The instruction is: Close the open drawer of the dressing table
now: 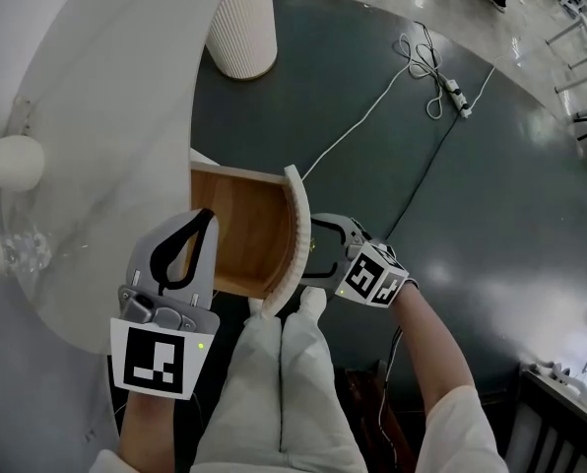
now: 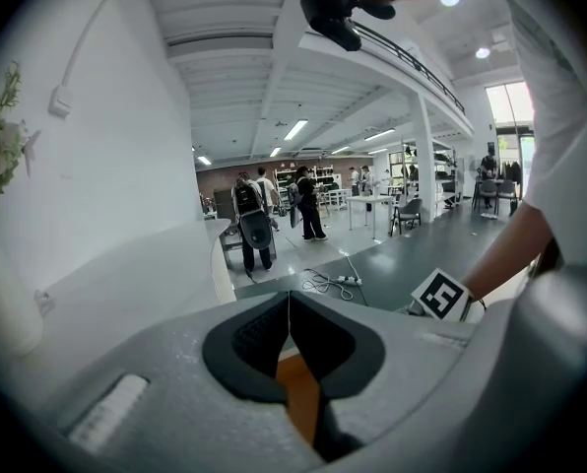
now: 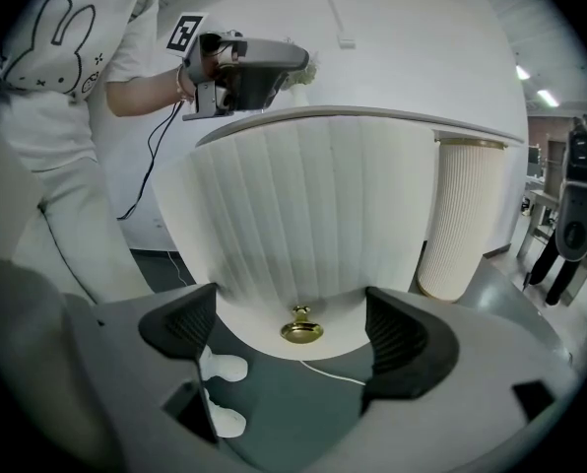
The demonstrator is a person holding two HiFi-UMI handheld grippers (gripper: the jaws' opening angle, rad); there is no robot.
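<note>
With the drawer (image 1: pixel 239 225) pulled out of the dressing table (image 1: pixel 97 116), the right gripper (image 3: pixel 292 315), jaws spread empty just before the drawer's brass knob (image 3: pixel 300 331), may push off-centre and jam it, while the left gripper (image 1: pixel 203 220), clenched on nothing over the drawer, risks being caught.

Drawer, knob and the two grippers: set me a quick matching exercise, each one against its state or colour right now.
Things:
1. left gripper
2. right gripper
3. drawer
4. knob

States:
a. gold-coloured
b. jaws together
c. pulled out, wooden inside showing
d. jaws apart, aimed at the knob

Pairs: 1-b; 2-d; 3-c; 4-a
</note>
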